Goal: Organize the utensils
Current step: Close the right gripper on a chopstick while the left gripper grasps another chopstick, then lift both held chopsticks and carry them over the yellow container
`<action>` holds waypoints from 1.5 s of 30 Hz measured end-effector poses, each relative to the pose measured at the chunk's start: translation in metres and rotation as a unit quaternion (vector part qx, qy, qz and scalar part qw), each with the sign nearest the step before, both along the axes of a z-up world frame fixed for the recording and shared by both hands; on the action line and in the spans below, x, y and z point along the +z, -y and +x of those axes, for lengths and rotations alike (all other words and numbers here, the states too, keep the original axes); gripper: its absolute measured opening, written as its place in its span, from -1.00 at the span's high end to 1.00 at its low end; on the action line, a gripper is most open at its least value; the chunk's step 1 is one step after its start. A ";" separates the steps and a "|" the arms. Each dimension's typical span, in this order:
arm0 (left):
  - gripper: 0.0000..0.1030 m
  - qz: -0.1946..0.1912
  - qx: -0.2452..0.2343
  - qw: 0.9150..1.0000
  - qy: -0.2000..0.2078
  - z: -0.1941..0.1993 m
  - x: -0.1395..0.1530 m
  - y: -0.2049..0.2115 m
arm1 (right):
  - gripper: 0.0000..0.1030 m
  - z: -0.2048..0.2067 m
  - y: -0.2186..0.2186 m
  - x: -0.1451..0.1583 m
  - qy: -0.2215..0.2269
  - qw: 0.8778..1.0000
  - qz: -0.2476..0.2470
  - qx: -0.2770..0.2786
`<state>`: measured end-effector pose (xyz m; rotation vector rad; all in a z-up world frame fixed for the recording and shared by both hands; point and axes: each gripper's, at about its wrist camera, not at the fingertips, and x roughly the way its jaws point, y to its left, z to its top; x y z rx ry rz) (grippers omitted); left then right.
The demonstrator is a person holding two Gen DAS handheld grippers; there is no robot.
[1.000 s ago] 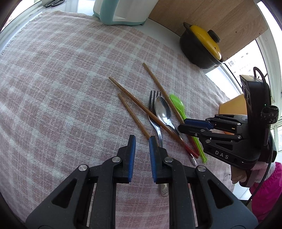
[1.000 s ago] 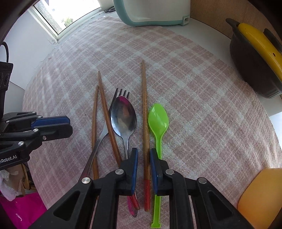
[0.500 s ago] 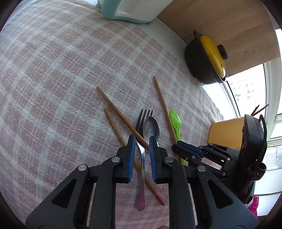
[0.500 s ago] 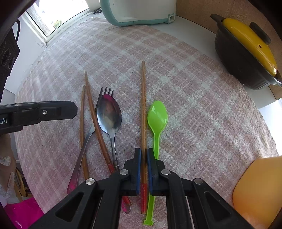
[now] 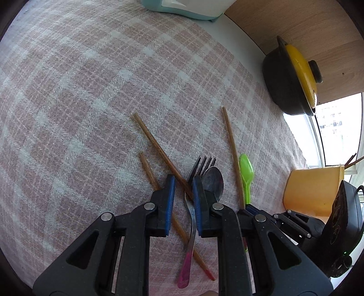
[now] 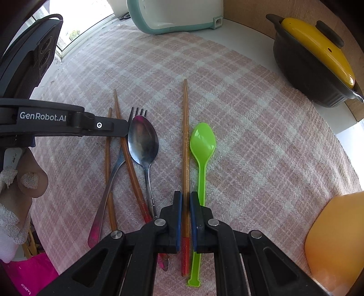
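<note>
The right gripper (image 6: 185,200) has its blue pads closed on the lone wooden chopstick (image 6: 185,141), gripping it near its red-tipped end; that chopstick lies straight along the checked cloth (image 6: 261,136), just beside the green plastic spoon (image 6: 202,145), whose handle is partly hidden under the right-hand finger. The left gripper (image 5: 183,182) points steeply down over the fork (image 5: 193,218) and a crossing chopstick (image 5: 157,145), its jaws a narrow gap apart; whether the pads touch either one cannot be told from these views. Its right finger covers part of the metal spoon (image 5: 212,179), and a shorter-looking chopstick (image 5: 147,168) disappears beneath its left finger. Farther off stand a dark pot with a yellow lid (image 6: 314,59), a yellow container (image 5: 311,189) cut off at the frame edge, and a pale teal appliance (image 6: 175,16) cropped at the top.
</note>
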<state>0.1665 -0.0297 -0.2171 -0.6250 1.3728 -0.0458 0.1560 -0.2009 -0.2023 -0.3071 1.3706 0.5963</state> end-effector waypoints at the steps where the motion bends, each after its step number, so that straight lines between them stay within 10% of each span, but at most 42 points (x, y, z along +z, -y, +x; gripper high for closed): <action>1: 0.72 0.001 0.000 1.000 -0.001 0.001 0.000 0.000 | 0.92 0.000 -0.001 0.000 -0.001 1.000 0.000 0.001; 24: 0.94 0.025 -0.045 0.997 0.058 0.021 0.010 0.006 | 0.92 0.026 -0.023 -0.001 -0.006 1.000 0.013 -0.014; 45: 0.94 0.053 -0.077 0.980 0.174 -0.029 0.097 0.009 | 0.93 -0.020 0.020 0.072 0.141 0.978 0.068 -0.138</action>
